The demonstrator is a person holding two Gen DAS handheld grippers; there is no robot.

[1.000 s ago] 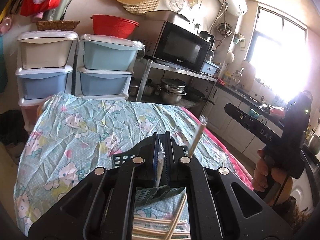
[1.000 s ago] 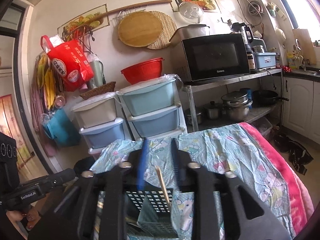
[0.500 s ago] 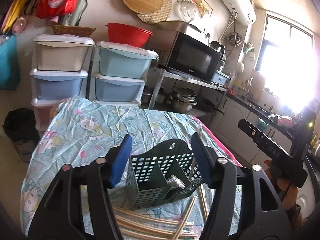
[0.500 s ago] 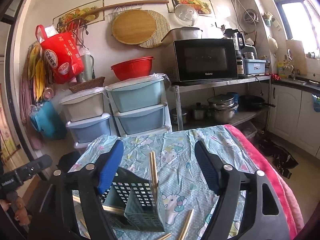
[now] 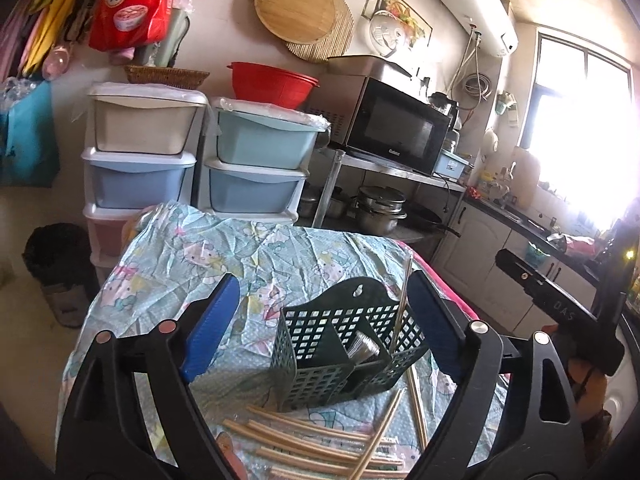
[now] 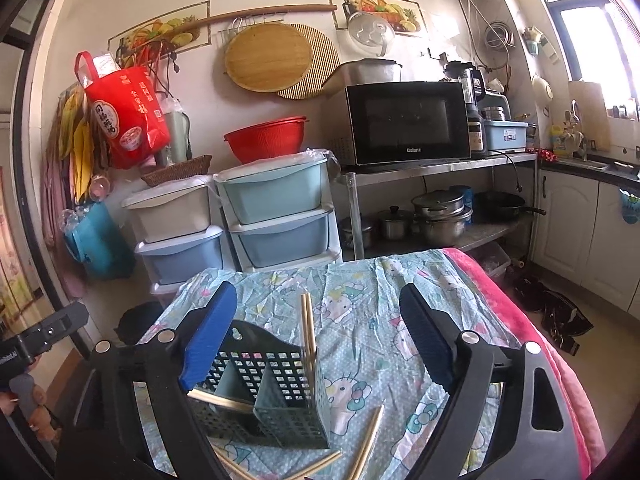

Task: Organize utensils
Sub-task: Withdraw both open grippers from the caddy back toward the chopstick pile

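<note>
Lit by strong daylight from the window (image 5: pixel 580 120) at the right in the left wrist view, blown out there to pure white and washing the counter (image 5: pixel 516 216) below in haze. Showed the same window (image 6: pixel 592 28) less harshly at the upper right edge of the right wrist view. Stayed evenly bright and sharp across the wall (image 6: pixel 280 0) and the patterned cloth (image 6: pixel 360 312), with only soft, faint shadows. Bent straight lines strongly toward the rims and darkened to black in the corners. Rendered the near black gripper arms (image 5: pixel 120 400) dark and low in detail. Showed no motion blur.
</note>
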